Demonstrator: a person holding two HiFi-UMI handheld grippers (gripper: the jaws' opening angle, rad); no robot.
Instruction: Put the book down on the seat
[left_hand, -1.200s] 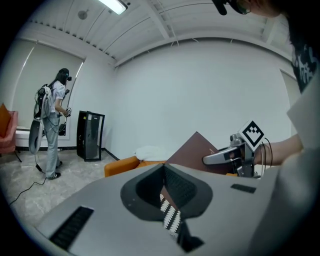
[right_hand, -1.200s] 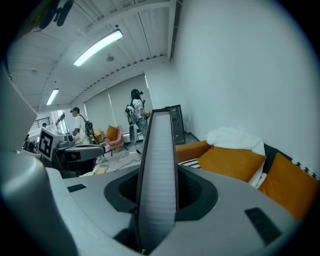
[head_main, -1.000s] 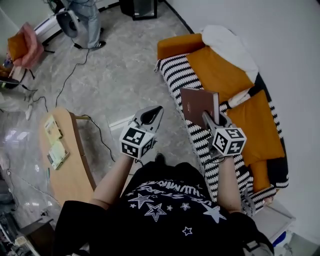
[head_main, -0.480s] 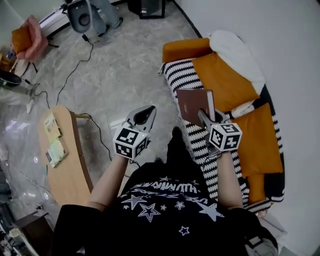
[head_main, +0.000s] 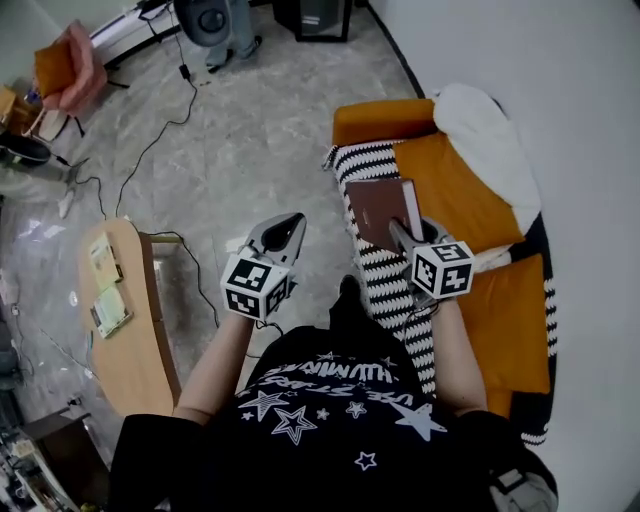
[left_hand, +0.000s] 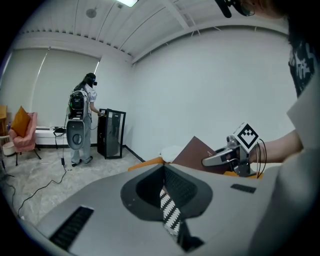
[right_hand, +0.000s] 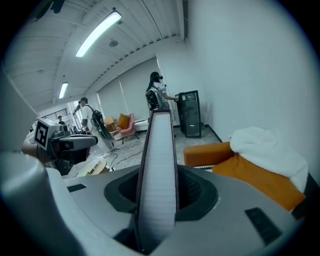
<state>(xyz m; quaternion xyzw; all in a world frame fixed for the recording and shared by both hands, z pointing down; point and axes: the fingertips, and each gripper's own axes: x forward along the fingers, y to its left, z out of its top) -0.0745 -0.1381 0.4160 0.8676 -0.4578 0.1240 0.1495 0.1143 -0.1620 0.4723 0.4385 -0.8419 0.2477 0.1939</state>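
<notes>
Along the wall on the person's right runs the seat (head_main: 392, 290), a sofa under a black-and-white striped cover. It carries orange cushions (head_main: 455, 195) and a white pillow (head_main: 485, 140) at the far end. Opposite it, on the person's left, a curved wooden surface (head_main: 135, 345) stands on the grey floor (head_main: 250, 130), with a couple of booklets (head_main: 105, 280) lying on it. Far across the room a person (left_hand: 80, 127) stands by a black cabinet (left_hand: 112, 134).

Above the front edge of the striped cover is the brown book (head_main: 380, 210), held in the air and clear of the seat. Its long axis runs forward from the right gripper (head_main: 400, 232) and away from the person. It is held roughly on edge and leans so that one brown cover faces up and toward the person's left, while the pale page block shows along its right side. In the right gripper view the white page edge faces the camera and rises straight up out of the jaws. The jaws are part-way spread and pinch the book by its two covers at the near end, and most of the book reaches out beyond them.

The left gripper (head_main: 288, 224) hangs over the floor between the wooden surface and the sofa, well apart from the book. Its jaws are drawn together with nothing between them, and only a sliver of the striped cover shows through the slit.
</notes>
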